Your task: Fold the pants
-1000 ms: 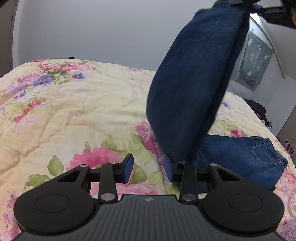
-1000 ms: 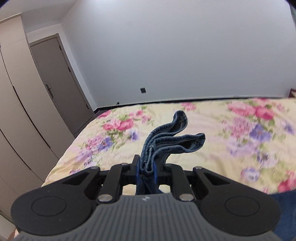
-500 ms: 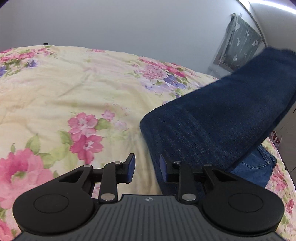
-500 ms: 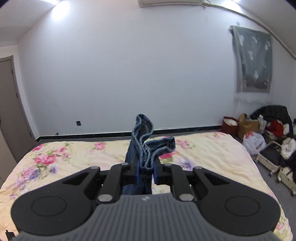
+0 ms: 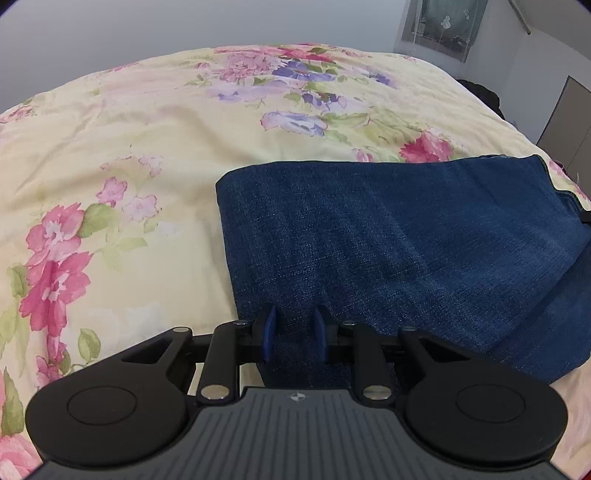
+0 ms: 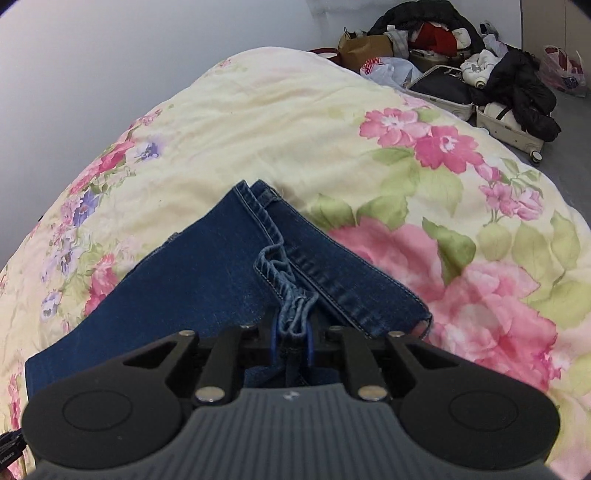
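Dark blue jeans (image 5: 388,236) lie folded over on the floral bedspread (image 5: 155,140). In the left wrist view my left gripper (image 5: 294,334) is open, its blue pads just above the near fold edge of the denim, holding nothing. In the right wrist view my right gripper (image 6: 291,339) is shut on the bunched leg hems (image 6: 291,295) of the jeans (image 6: 184,280), low over the bedspread (image 6: 295,122). The hems now rest on the folded denim near the bed's right side.
The bed's edge curves away on the right in the right wrist view. Beyond it on the floor stand an open suitcase (image 6: 509,125), a heap of dark clothes (image 6: 517,81) and bags (image 6: 373,48). A grey curtain (image 5: 443,26) hangs on the far wall.
My right gripper has swung the leg hems from high in the air down and over onto the bed, folding the legs flat. My left gripper stayed open and shifted over the fold.
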`<state>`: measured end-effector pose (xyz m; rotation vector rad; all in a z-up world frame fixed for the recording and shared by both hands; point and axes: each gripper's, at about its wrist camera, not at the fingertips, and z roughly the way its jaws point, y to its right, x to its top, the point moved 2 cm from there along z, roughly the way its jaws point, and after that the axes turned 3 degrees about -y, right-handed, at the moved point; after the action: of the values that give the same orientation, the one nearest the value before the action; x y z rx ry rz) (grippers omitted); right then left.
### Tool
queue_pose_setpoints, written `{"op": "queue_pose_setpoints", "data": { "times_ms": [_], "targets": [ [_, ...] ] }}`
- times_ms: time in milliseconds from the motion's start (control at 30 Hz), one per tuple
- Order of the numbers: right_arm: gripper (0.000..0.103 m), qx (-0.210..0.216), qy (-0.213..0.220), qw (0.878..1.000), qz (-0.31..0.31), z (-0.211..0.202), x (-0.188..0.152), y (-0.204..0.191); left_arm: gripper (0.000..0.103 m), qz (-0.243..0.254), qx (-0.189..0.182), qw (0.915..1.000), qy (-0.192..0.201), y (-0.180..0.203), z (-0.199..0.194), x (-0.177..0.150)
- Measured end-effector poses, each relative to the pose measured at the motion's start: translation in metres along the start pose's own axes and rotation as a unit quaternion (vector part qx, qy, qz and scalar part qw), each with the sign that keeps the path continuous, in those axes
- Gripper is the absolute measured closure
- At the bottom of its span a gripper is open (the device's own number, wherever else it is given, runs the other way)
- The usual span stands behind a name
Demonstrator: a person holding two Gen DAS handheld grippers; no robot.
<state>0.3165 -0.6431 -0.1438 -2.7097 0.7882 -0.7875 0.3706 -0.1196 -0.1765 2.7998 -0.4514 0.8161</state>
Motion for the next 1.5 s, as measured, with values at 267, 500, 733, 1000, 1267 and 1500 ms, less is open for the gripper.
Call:
{"op": "queue_pose_setpoints", "data": {
  "times_ms": [267,500,733,1000,1267,1500],
  "targets": [
    [0.094,-0.026,-0.009,1.000,-0.015,-0.030,0.027,-0.038,0.078,-0.051,-0.005,0.9986,-0.013,-0.008,-0.004,0.006],
    [0.095,0.083,0.121,0.986,-0.080,-0.120,0.076,-0.107,0.078,-0.097,-0.026,0.9949,-0.008,-0.014,-0.009,0.011],
    [0.095,-0.021,0.005,1.000,0.010,-0.024,0.016,-0.002,0.078,-0.074,-0.023,0.9969,-0.014,-0.005,-0.005,0.010],
    [0.096,0.001,0.085,0.996,-0.011,-0.040,0.009,-0.007,0.078,-0.087,-0.030,0.9957,-0.004,-0.013,-0.016,0.016],
    [0.081,-0.044,0.069,0.996,0.041,-0.012,-0.005,0.029,0.078,-0.088,-0.026,0.9956,0.017,-0.017,-0.024,0.029],
    [0.084,-0.073,0.112,0.991,-0.007,-0.048,0.005,0.027,0.078,-0.073,-0.027,0.9959,0.046,-0.030,-0.023,0.060]
  ]
}}
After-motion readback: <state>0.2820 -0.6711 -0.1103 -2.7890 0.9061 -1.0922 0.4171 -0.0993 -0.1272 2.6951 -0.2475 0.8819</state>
